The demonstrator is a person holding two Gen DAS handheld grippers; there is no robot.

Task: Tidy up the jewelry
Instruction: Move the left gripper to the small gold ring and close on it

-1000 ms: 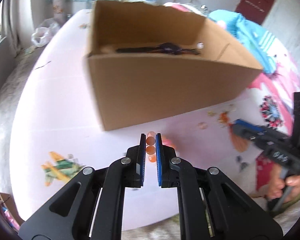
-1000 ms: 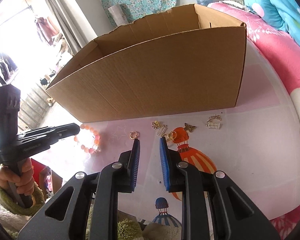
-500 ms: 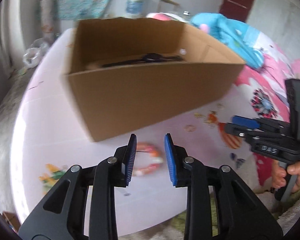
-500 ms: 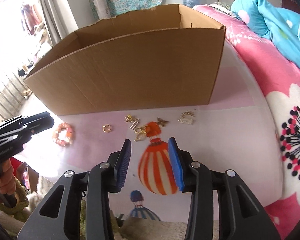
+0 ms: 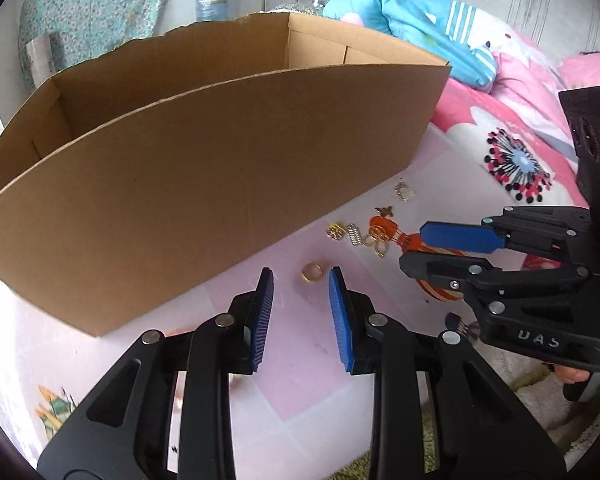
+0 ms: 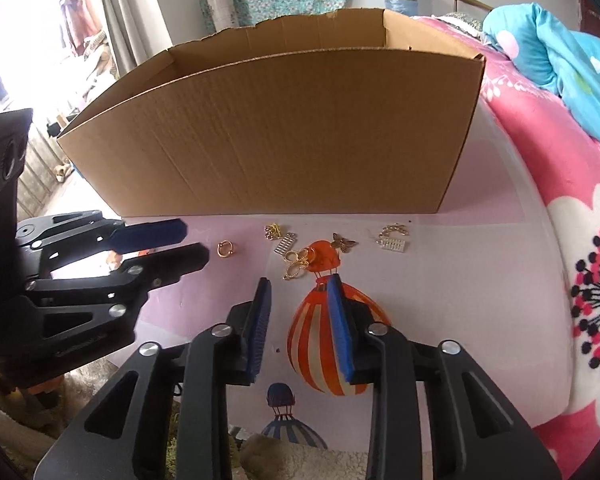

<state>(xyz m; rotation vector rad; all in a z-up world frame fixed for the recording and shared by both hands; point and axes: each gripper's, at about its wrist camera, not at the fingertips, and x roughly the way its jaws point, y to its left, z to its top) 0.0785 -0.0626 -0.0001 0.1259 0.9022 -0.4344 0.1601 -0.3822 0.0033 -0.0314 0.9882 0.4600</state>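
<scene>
A gold ring (image 5: 312,272) lies on the pink tabletop (image 5: 300,380), just ahead of my left gripper (image 5: 301,280) and in line with the gap between its tips. That gripper is open and does not touch the ring. My right gripper (image 6: 299,286) hovers over a printed balloon with nothing between its jaws, which are closing. A cluster of gold pieces (image 6: 296,258) lies just beyond its tips. The ring (image 6: 224,249) sits left of the cluster, by the left gripper (image 6: 196,243). Behind stands an open cardboard box (image 6: 280,140).
A butterfly charm (image 6: 344,243) and a chain piece (image 6: 392,240) lie right of the cluster, near the box wall (image 5: 220,184). The right gripper (image 5: 414,246) reaches in from the right in the left wrist view. Pink floral bedding (image 6: 580,240) borders the table on the right.
My left gripper let go of an orange bead bracelet, opened, and moved right along the box front to the gold ring. The right gripper stayed in place, widened, then narrowed a little.
</scene>
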